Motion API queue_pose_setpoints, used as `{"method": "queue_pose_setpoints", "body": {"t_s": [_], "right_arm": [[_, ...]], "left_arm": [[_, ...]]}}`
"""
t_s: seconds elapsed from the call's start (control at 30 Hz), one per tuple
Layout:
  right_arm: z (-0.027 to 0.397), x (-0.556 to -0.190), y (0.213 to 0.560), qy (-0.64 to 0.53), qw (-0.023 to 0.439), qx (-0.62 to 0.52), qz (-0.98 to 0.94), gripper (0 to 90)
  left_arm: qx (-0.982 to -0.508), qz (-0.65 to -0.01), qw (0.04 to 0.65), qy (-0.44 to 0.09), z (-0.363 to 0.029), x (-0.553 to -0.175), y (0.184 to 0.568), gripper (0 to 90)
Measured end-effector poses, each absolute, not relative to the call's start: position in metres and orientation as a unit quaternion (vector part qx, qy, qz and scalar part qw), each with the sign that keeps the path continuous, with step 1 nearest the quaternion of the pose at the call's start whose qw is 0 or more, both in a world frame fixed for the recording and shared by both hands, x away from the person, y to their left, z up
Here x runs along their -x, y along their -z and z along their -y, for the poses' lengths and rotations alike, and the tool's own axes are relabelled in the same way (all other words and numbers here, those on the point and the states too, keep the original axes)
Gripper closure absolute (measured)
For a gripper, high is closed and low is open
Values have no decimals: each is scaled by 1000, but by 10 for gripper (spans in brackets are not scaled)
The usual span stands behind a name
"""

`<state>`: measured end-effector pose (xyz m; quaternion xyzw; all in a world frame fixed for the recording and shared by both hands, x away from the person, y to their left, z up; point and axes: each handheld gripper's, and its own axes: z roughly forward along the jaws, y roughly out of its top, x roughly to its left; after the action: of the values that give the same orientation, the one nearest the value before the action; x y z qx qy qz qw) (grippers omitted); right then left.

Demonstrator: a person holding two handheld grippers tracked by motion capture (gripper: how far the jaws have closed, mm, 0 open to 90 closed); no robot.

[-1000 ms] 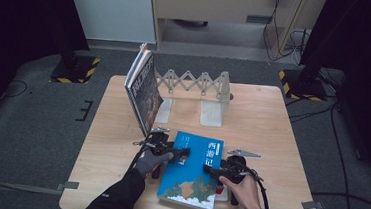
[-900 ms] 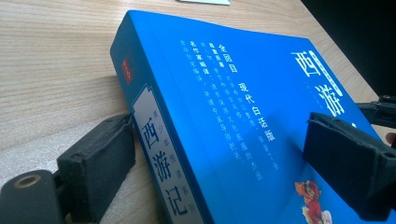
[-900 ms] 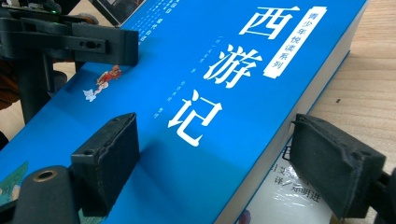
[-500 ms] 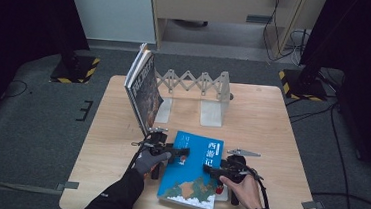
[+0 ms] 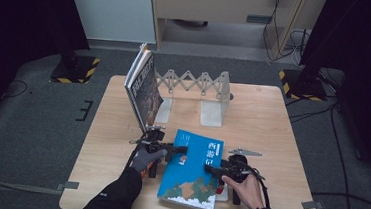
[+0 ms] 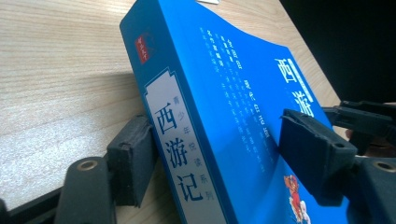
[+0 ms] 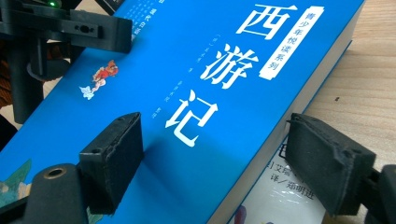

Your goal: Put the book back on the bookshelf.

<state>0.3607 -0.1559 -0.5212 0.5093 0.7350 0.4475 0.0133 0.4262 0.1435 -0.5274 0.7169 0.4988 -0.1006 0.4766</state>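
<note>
The blue book (image 5: 192, 170) lies near the front edge of the table (image 5: 281, 142), about midway along it, its cover up and its spine side lifted off the wood. The left gripper (image 5: 182, 149) has just been closing its jaws, which now pinch the spine edge, one pad on the cover and one underneath. The right gripper (image 5: 209, 169) straddles the opposite long edge with one pad on the cover; whether the lower pad touches I cannot tell. Toward the back edge stands a folding metal rack (image 5: 195, 82), with a dark book (image 5: 143, 88) leaning upright at its left end.
</note>
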Motion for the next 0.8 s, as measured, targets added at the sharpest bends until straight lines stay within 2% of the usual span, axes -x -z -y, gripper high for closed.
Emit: {"method": "queue_pose_setpoints", "body": {"t_s": [0.07, 0.2, 0.43, 0.8], "right_arm": [[156, -360, 521, -448, 12, -510, -734, 201], [157, -361, 522, -450, 11, -511, -732, 214], [157, -361, 521, -448, 8, -511, -733, 215], [158, -362, 522, -452, 4, -509, -732, 217]], "left_arm": [[-716, -498, 476, 115, -141, -426, 529, 292], [-719, -495, 473, 118, -137, -427, 532, 253], [-725, -490, 470, 119, -135, -428, 531, 247], [-720, -466, 491, 152, -130, -427, 521, 297]]}}
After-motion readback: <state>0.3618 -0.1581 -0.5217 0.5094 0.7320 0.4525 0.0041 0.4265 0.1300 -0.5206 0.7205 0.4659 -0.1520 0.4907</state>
